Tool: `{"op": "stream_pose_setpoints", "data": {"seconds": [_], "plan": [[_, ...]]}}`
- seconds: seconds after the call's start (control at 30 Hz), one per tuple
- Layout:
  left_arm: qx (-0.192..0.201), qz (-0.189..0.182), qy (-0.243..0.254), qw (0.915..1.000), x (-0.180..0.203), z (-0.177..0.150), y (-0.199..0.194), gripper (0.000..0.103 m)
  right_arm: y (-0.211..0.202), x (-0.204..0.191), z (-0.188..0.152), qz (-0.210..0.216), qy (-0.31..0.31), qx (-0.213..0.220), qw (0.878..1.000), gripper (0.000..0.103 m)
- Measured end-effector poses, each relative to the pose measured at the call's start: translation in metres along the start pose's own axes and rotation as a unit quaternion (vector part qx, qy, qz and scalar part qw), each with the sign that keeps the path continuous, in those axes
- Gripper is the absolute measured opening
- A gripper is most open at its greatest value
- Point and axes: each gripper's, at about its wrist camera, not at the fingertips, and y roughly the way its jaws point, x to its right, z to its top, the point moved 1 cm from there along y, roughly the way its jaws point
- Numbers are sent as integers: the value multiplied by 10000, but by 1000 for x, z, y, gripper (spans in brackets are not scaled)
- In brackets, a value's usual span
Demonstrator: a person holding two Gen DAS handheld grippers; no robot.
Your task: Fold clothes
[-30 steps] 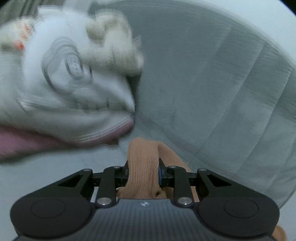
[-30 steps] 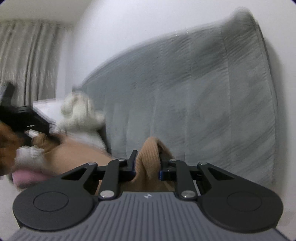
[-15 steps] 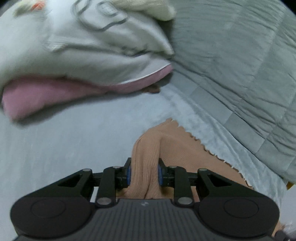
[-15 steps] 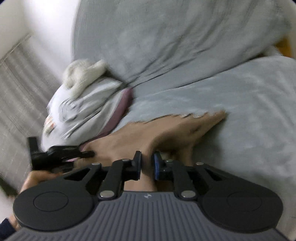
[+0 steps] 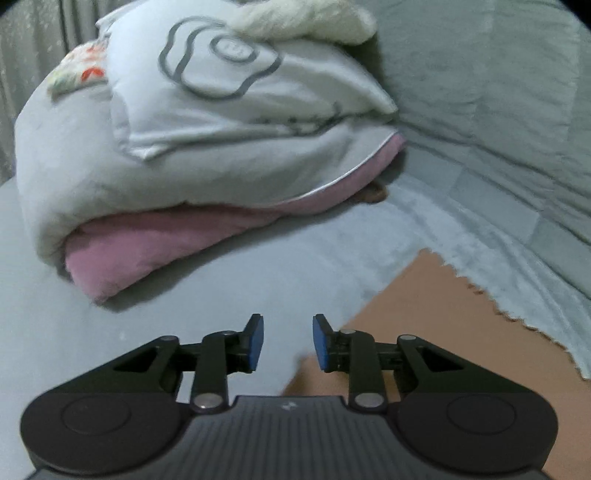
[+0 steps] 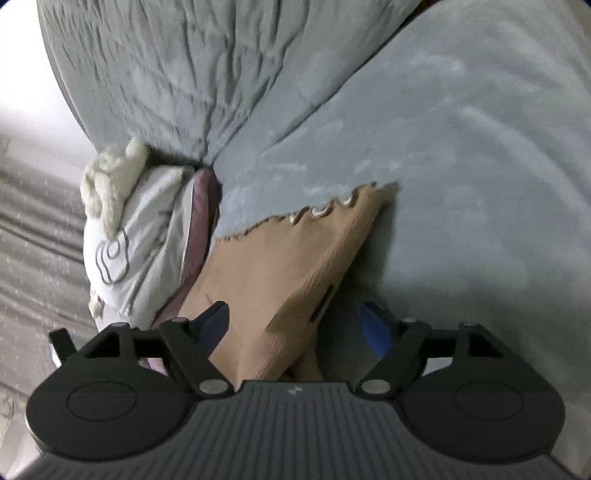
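In the left wrist view, the left tool (image 5: 288, 341) has its two blue-padded fingers spread apart with nothing between them. It hovers over the grey bed sheet (image 5: 207, 306). The tan garment (image 5: 436, 325) lies flat on the sheet at the lower right, its scalloped edge running along the far side; the right finger sits over its near corner, though whether it touches the cloth cannot be told. Further back on the left is a heap of bedding: a white quilt (image 5: 207, 122) with a grey flower outline printed on it, folded over a pink blanket (image 5: 159, 254). A fluffy cream cloth (image 5: 306, 18) rests on top of the heap. A grey quilted headboard (image 5: 491, 103) rises behind, on the right.

In the right wrist view, the right tool (image 6: 295, 325) is also spread wide, gripping nothing. The garment (image 6: 273, 266) lies on the bed sheet (image 6: 461, 166) between and ahead of the fingers, a ribbed tan wedge with its frilled hem at the far end. The left finger is over the cloth, the right finger is beside it over bare sheet. The quilt (image 6: 144, 229) and pink blanket (image 6: 201, 206) lie just beside the garment on the left, with the cream cloth (image 6: 110, 184) at their far end against the headboard (image 6: 177, 74). A grey curtain (image 6: 33, 236) hangs at the far left
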Motion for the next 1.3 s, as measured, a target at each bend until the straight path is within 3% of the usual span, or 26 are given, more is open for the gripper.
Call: {"op": "stream_pose_setpoints", "data": {"seconds": [0.07,0.1,0.17,0.2,0.23,0.3,0.37,0.43,0.63,0.7,0.77,0.8,0.83,0.9,0.97,1.0,1.17,1.3], "plan": [[105,-355,119,9992,15,-9,-6,37,10,5,7,61,85,-165,9998,80],[78,-397,201,9990,24,-15,-4,45,15,7,10,91,127,-248,9996,80],[22,-482,363,9982,41,-28,1,49,37,-4,18,123,-388,-311,9987,79],[-6,-524,445,9976,49,-34,3,48,39,-10,18,52,-619,-281,9977,63],[-34,-566,526,9970,58,-41,5,48,40,-15,17,-41,-826,-233,9963,33],[-69,-612,611,9962,70,-50,10,48,39,-26,18,-137,-1189,-85,9928,24],[-57,-564,510,9971,72,-51,15,48,28,-38,21,-55,-1454,162,9892,18],[4,-611,457,9971,71,-45,14,48,13,-59,20,-214,-2078,552,9764,13],[-75,-682,303,9972,73,-34,21,51,22,-63,21,-769,-2281,549,9690,12],[-295,-420,540,9972,80,-44,34,52,26,-64,22,-947,-2311,524,9669,17],[-273,-195,662,9972,83,-52,40,55,30,-52,27,-1083,-2132,328,9704,32],[-235,-194,547,9980,80,-52,37,55,31,-35,33,-1109,-1837,65,9767,33],[-198,-193,432,9987,78,-53,35,55,28,-14,41,-842,-1252,-5,9885,33],[-123,-192,203,9995,73,-53,31,54,8,4,50,-596,-539,348,9962,37],[-48,-191,-27,9998,68,-54,26,54,-8,8,55,-550,-437,792,9944,61],[-10,-190,-141,9997,66,-55,24,54,-11,8,53,-501,-451,731,9950,79],[101,-421,-789,9959,43,-72,-8,54,-16,8,37,-176,-615,-219,9977,81],[212,-80,-1124,9934,-4,-82,-22,57,-25,1,20,19,-1264,-684,9896,86]]}}
